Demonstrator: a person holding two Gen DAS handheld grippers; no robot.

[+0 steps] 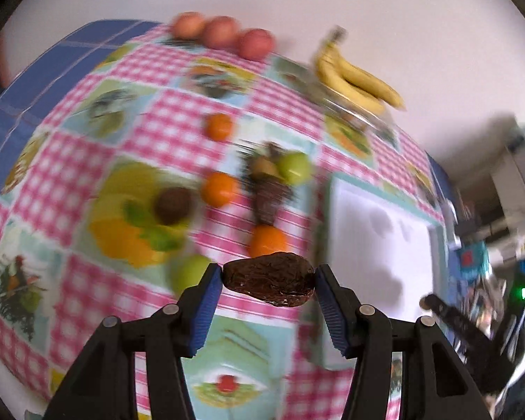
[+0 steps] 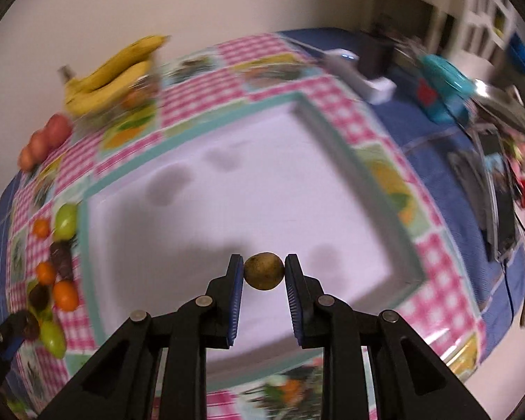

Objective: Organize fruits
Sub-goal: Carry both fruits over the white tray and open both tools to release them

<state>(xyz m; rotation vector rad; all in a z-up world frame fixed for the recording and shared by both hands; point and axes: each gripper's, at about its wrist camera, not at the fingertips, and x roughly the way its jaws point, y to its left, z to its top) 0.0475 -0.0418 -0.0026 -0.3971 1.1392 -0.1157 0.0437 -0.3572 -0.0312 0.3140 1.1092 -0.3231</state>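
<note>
My left gripper (image 1: 268, 276) is shut on a dark wrinkled avocado (image 1: 269, 281), held above the checked tablecloth. Beyond it lie several oranges (image 1: 220, 189), a green apple (image 1: 295, 167), a second dark avocado (image 1: 270, 201) and a brown round fruit (image 1: 173, 204). A white tray (image 1: 378, 241) with a teal rim lies to its right. My right gripper (image 2: 264, 271) is shut on a small brown kiwi (image 2: 264, 271), held over the white tray (image 2: 227, 182). Left of the tray in the right wrist view lie oranges (image 2: 65, 294), green apples (image 2: 65, 222) and dark avocados (image 2: 61, 257).
Bananas (image 1: 353, 77) rest on a clear container at the table's far edge, next to three red apples (image 1: 224, 33). Right of the tray lie a white device (image 2: 360, 77), a teal object (image 2: 444, 84) and dark clutter on the blue cloth. A wall stands behind the table.
</note>
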